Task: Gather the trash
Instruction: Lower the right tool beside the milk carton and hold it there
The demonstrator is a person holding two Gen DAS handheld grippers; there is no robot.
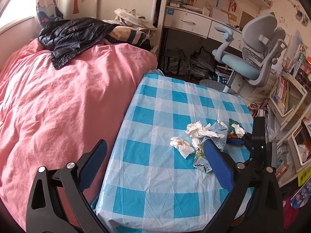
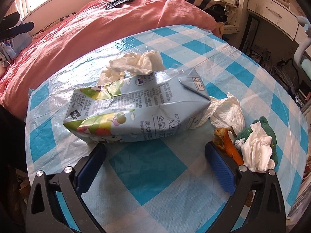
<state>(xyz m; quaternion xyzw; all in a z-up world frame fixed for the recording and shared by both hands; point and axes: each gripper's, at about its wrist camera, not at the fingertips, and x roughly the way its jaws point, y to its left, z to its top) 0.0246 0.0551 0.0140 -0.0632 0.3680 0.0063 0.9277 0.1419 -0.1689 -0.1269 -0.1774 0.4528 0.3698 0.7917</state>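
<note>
A crumpled pale-blue milk carton (image 2: 136, 108) lies on its side on the blue-checked table (image 2: 155, 184). My right gripper (image 2: 155, 147) is open wide, its fingertips just short of the carton's near edge, with nothing between them. Around the carton lie crumpled tissues (image 2: 136, 62) (image 2: 227, 112) (image 2: 256, 149), orange peel (image 2: 227, 143) and a green scrap (image 2: 270, 128). My left gripper (image 1: 155, 143) hangs open and empty over the table's left side. Its right finger (image 1: 217, 165) hides part of the carton (image 1: 200, 157), with tissues (image 1: 180, 144) (image 1: 196, 129) beside it.
A pink bed (image 1: 58, 101) adjoins the table's left edge, and a black plastic bag (image 1: 77, 36) lies on it. A blue-grey desk chair (image 1: 250, 58) stands beyond the table. Bookshelves (image 1: 287, 97) line the right side. The right gripper's black frame (image 1: 257, 141) sits at the table's right edge.
</note>
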